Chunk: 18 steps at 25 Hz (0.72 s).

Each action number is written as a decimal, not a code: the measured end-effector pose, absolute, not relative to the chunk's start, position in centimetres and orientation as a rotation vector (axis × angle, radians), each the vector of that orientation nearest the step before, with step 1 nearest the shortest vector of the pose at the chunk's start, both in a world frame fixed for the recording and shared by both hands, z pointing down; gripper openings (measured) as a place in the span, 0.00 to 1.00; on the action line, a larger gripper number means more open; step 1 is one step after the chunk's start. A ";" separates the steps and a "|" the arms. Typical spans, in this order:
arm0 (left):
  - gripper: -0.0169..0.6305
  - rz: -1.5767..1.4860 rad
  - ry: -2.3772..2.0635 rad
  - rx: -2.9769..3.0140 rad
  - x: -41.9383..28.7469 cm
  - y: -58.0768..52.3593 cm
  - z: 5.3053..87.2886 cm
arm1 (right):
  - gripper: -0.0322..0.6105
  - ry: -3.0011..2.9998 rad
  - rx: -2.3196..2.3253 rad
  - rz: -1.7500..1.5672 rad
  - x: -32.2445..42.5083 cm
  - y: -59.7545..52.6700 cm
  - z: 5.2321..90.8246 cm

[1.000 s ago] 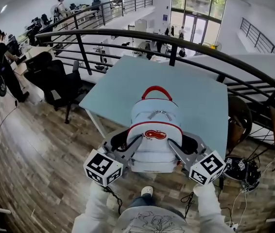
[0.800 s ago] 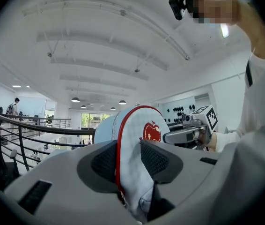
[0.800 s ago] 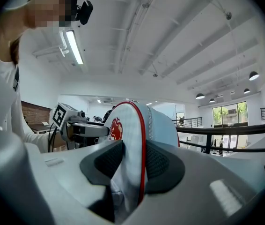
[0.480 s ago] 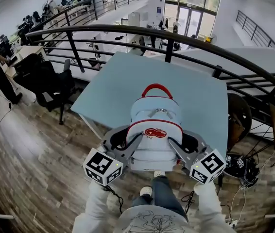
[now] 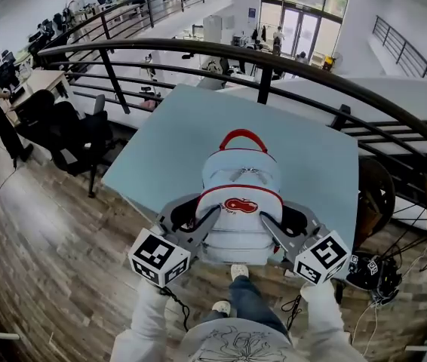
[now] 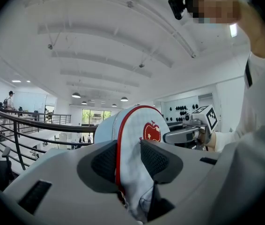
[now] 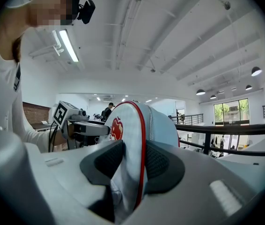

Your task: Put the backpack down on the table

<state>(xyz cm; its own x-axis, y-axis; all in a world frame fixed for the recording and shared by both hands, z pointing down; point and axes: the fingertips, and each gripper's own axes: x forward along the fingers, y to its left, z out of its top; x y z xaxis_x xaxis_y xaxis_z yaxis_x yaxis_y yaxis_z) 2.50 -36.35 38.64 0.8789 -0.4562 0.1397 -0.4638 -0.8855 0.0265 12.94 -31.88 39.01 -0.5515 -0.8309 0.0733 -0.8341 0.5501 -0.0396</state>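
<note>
White sleeves point(image 5: 142, 323), printed top point(image 5: 236, 347), jeans point(image 5: 248, 300); left gripper point(image 5: 197, 219), right gripper point(image 5: 280, 223) grey; black-white marker cubes point(image 5: 159, 258); black cable point(image 5: 173, 301).

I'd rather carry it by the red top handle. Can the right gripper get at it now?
Probably not yet: the right gripper is clamped on the backpack; the red handle itself lies uncovered at its far end.

Showing no readable words, numbers or brand names. Bearing only a red apple emblem point(image 5: 241, 207) on the pale blue backpack point(image 5: 240, 176), sitting ahead of and between both pairs of jaws, white marks inside it too small to read. Carrying black-and-white square patterns, not letters, on the left cube point(image 5: 159, 259) behind the left gripper point(image 5: 197, 219) jaws and the right cube point(image 5: 321, 257) behind the right gripper point(image 5: 283, 223) jaws.
</note>
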 end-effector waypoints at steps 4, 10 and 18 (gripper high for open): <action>0.25 0.209 -0.748 2.984 5.1 -40.3 39.0 | 0.27 -2.728 1.445 0.107 15.6 -35.9 39.4; 0.25 0.226 -0.779 2.959 8.9 -46.0 39.8 | 0.27 -2.699 1.420 0.087 19.3 -41.7 40.1; 0.25 0.301 -0.803 2.941 14.4 -52.7 42.2 | 0.27 -2.651 1.420 0.081 24.8 -48.4 42.5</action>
<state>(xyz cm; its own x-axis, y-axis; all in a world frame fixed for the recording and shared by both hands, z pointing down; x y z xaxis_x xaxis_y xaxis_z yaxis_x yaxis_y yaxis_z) 14.40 -52.69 42.22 0.8433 -0.4951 0.2090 -0.5104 -0.8596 0.0232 24.83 -48.43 42.53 -0.5476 -0.8246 0.1422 -0.8318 0.5549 0.0151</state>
